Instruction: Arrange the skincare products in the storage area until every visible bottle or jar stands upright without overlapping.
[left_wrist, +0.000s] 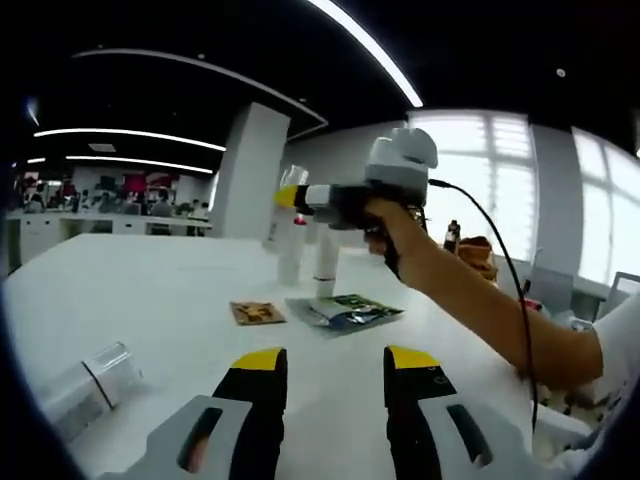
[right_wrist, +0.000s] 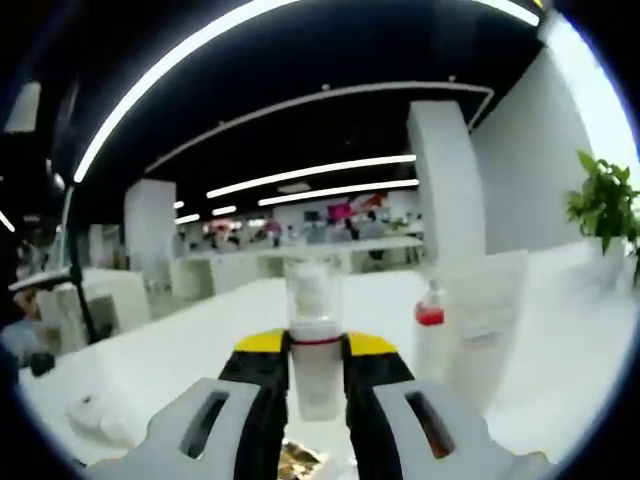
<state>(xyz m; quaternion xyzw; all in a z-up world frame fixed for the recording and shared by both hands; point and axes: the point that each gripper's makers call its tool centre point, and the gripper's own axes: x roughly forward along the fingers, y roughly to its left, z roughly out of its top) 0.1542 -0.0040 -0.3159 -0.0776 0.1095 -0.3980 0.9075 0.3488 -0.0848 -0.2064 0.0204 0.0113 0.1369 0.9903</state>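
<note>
My right gripper (right_wrist: 316, 348) is shut on a white bottle (right_wrist: 317, 380) with a clear cap and a red band, held upright. From the left gripper view, that right gripper (left_wrist: 290, 197) is held by a hand over the far part of the table, and the white bottle (left_wrist: 291, 255) hangs below its yellow tips, base at or near the tabletop. A second white bottle (left_wrist: 327, 265) stands just right of it, the same second bottle (right_wrist: 430, 345) with a red collar. My left gripper (left_wrist: 337, 365) is open, low over the table, holding nothing. A clear jar (left_wrist: 88, 385) lies on its side at the left.
A brown sachet (left_wrist: 258, 313) and a green sachet (left_wrist: 346, 311) lie flat mid-table. A tall white pouch (right_wrist: 487, 320) stands behind the second bottle. The white table (left_wrist: 150, 290) spreads wide to the left. A potted plant (right_wrist: 603, 212) is at the far right.
</note>
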